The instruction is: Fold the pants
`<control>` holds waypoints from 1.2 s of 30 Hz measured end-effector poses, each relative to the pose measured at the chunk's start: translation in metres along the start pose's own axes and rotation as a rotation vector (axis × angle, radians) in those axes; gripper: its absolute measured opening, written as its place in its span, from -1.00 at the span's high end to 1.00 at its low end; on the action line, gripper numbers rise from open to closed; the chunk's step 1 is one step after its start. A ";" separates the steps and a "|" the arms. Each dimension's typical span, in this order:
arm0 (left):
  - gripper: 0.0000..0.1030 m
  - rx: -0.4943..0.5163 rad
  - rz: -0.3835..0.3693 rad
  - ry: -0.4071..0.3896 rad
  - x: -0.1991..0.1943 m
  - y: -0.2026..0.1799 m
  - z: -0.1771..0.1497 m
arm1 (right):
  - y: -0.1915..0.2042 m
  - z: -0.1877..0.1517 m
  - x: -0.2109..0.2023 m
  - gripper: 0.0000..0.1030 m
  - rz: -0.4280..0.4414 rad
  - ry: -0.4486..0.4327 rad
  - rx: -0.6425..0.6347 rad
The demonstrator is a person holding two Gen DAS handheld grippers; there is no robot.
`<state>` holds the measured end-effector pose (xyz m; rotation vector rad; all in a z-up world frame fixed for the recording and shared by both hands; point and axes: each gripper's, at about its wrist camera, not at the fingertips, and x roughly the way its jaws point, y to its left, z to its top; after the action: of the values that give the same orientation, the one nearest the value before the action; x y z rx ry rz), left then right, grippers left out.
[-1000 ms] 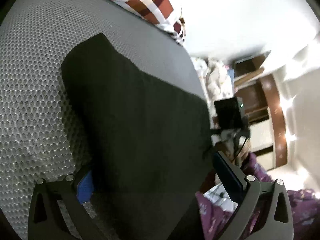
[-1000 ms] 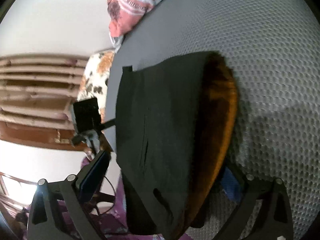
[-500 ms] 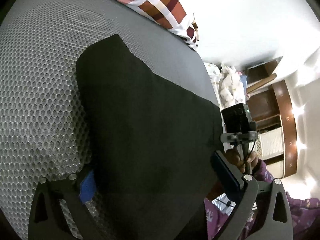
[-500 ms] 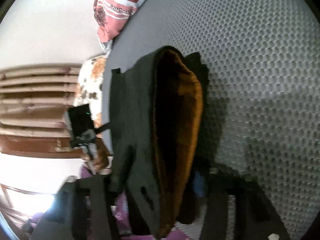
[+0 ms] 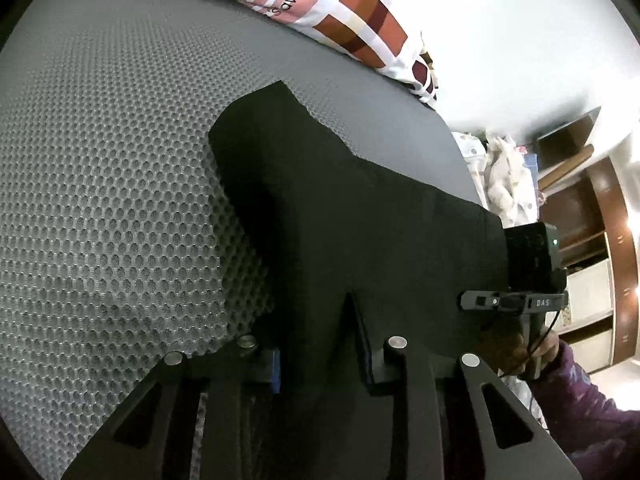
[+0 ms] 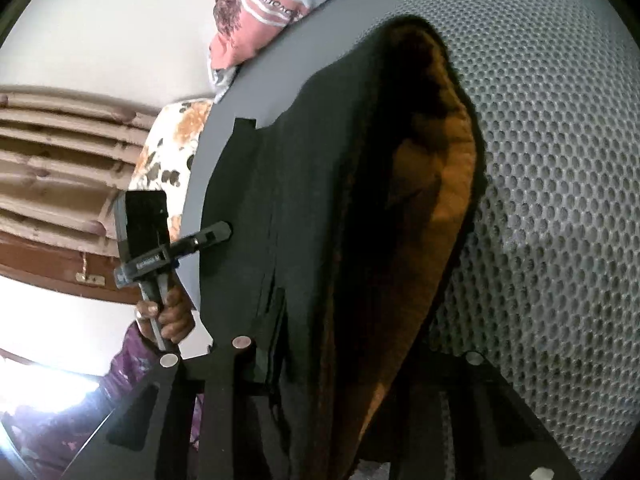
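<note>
Both tongs have just been closing, and each now has fabric between its jaws. Left tongs (image 5: 320,356) stand narrowed onto the near edge of the black fabric pants (image 5: 360,232), their pads pinching the cloth where a moment ago they stood wide on either side of it. Right tongs (image 6: 352,360) have come in the same way on the other near corner, where the pants bunch up and show a rust-brown fleece lining (image 6: 432,216); the pads there are mostly buried in cloth, so the grip looks firm but I cannot see the contact itself.

The pants lie on the grey honeycomb-mesh bed cover (image 5: 100,200), already doubled leg over leg, with their far end reaching toward the pink-and-brown striped pillow (image 5: 352,20) at the head of the cover. Near the right tongs the cloth has lifted off the cover compared with a second ago.

With both near corners now gripped, the next fold is probably about to start: carrying this end toward the pillow. A risk is the thick lining slipping out unevenly.
</note>
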<state>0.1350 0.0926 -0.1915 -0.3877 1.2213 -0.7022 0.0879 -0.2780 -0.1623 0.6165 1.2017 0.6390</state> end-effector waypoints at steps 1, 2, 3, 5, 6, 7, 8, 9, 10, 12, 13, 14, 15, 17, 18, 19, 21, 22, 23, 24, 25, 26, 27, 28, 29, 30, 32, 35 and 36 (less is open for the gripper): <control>0.47 0.002 0.010 -0.003 0.001 -0.003 0.000 | -0.002 -0.001 -0.001 0.42 0.014 -0.013 0.010; 0.47 0.009 0.028 -0.007 0.001 -0.005 -0.001 | -0.004 -0.002 -0.003 0.42 0.021 -0.022 0.013; 0.49 0.035 0.063 -0.018 -0.001 -0.012 -0.003 | -0.004 -0.003 -0.003 0.42 0.026 -0.033 0.015; 0.52 0.076 0.115 -0.033 -0.003 -0.025 -0.007 | -0.003 -0.003 -0.003 0.44 0.039 -0.060 0.018; 0.53 0.089 0.136 -0.038 -0.002 -0.029 -0.008 | -0.003 -0.001 -0.004 0.45 0.044 -0.067 0.022; 0.54 0.104 0.161 -0.042 -0.003 -0.034 -0.009 | -0.003 -0.002 -0.003 0.46 0.055 -0.077 0.029; 0.54 0.119 0.184 -0.045 -0.004 -0.037 -0.011 | -0.004 -0.002 -0.003 0.46 0.062 -0.080 0.035; 0.55 0.140 0.214 -0.051 -0.006 -0.042 -0.013 | -0.005 -0.003 -0.003 0.47 0.069 -0.084 0.041; 0.56 0.168 0.250 -0.056 -0.007 -0.048 -0.015 | -0.004 -0.004 -0.002 0.47 0.075 -0.088 0.045; 0.57 0.209 0.303 -0.069 -0.011 -0.056 -0.019 | 0.002 -0.005 0.004 0.48 0.092 -0.093 0.047; 0.59 0.220 0.316 -0.076 -0.014 -0.059 -0.021 | 0.005 -0.005 0.005 0.48 0.095 -0.096 0.045; 0.60 0.232 0.328 -0.080 -0.016 -0.060 -0.022 | 0.007 -0.004 0.007 0.48 0.100 -0.098 0.045; 0.61 0.250 0.349 -0.086 -0.018 -0.063 -0.023 | 0.009 -0.004 0.009 0.48 0.106 -0.099 0.047; 0.63 0.259 0.366 -0.097 -0.022 -0.064 -0.025 | 0.012 -0.002 0.012 0.49 0.116 -0.101 0.047; 0.63 0.261 0.373 -0.101 -0.025 -0.063 -0.026 | 0.014 -0.001 0.014 0.49 0.119 -0.103 0.047; 0.63 0.264 0.385 -0.108 -0.028 -0.061 -0.028 | 0.016 0.000 0.017 0.49 0.124 -0.106 0.048; 0.63 0.268 0.404 -0.118 -0.032 -0.060 -0.029 | 0.021 0.002 0.020 0.49 0.130 -0.107 0.044; 0.63 0.269 0.411 -0.123 -0.034 -0.060 -0.030 | 0.024 0.004 0.023 0.49 0.132 -0.108 0.042; 0.63 0.269 0.419 -0.129 -0.035 -0.059 -0.031 | 0.021 0.009 0.019 0.49 0.136 -0.106 0.041; 0.63 0.270 0.425 -0.136 -0.037 -0.059 -0.030 | 0.023 0.008 0.020 0.49 0.139 -0.105 0.041; 0.64 0.270 0.433 -0.142 -0.040 -0.058 -0.031 | 0.025 0.010 0.022 0.49 0.142 -0.105 0.040; 0.64 0.270 0.441 -0.147 -0.042 -0.058 -0.031 | 0.028 0.012 0.025 0.49 0.143 -0.104 0.039; 0.63 0.271 0.449 -0.154 -0.044 -0.058 -0.031 | 0.030 0.013 0.027 0.49 0.144 -0.103 0.037; 0.64 0.273 0.456 -0.164 -0.046 -0.058 -0.031 | 0.033 0.015 0.031 0.49 0.146 -0.102 0.035; 0.64 0.276 0.461 -0.170 -0.049 -0.058 -0.030 | 0.035 0.017 0.034 0.49 0.149 -0.101 0.032; 0.64 0.283 0.472 -0.177 -0.051 -0.058 -0.030 | 0.039 0.021 0.037 0.49 0.150 -0.101 0.030; 0.64 0.290 0.489 -0.190 -0.054 -0.058 -0.030 | 0.042 0.022 0.043 0.49 0.151 -0.098 0.021; 0.64 0.290 0.509 -0.211 -0.060 -0.057 -0.028 | 0.049 0.028 0.049 0.49 0.157 -0.092 0.014; 0.64 0.288 0.513 -0.217 -0.063 -0.056 -0.028 | 0.052 0.031 0.053 0.49 0.157 -0.089 0.011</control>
<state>0.0820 0.0962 -0.1204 0.0914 0.9402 -0.3698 0.1240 -0.2069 -0.1502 0.7463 1.0809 0.7301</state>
